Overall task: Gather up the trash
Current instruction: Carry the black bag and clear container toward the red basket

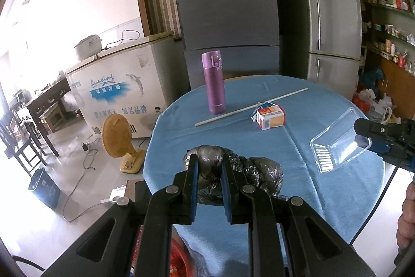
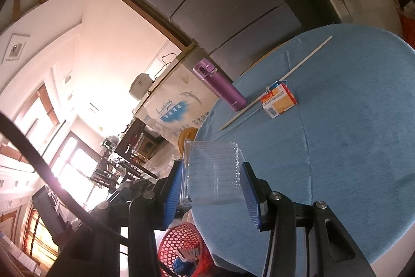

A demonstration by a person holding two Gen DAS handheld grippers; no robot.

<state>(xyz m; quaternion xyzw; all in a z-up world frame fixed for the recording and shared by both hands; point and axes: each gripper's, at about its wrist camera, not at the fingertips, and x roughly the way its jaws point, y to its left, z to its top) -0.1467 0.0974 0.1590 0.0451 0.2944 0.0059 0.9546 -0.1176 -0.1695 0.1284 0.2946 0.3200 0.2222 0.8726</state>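
Crinkled black plastic bag (image 1: 233,173) lumped on the blue cloth of the round table (image 1: 324,106), pinched in the clenched left gripper (image 1: 209,168), ribbed clear plastic tray (image 2: 212,173) clamped by the right gripper (image 2: 211,189) over the table's edge, red mesh basket (image 2: 181,248) below half hidden.

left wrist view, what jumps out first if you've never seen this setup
The round table's blue cloth fills the middle, with a purple flask standing upright near its far edge. Up close, the left gripper is shut on a crumpled black plastic bag, and at the right the right gripper holds a clear plastic tray above the table.
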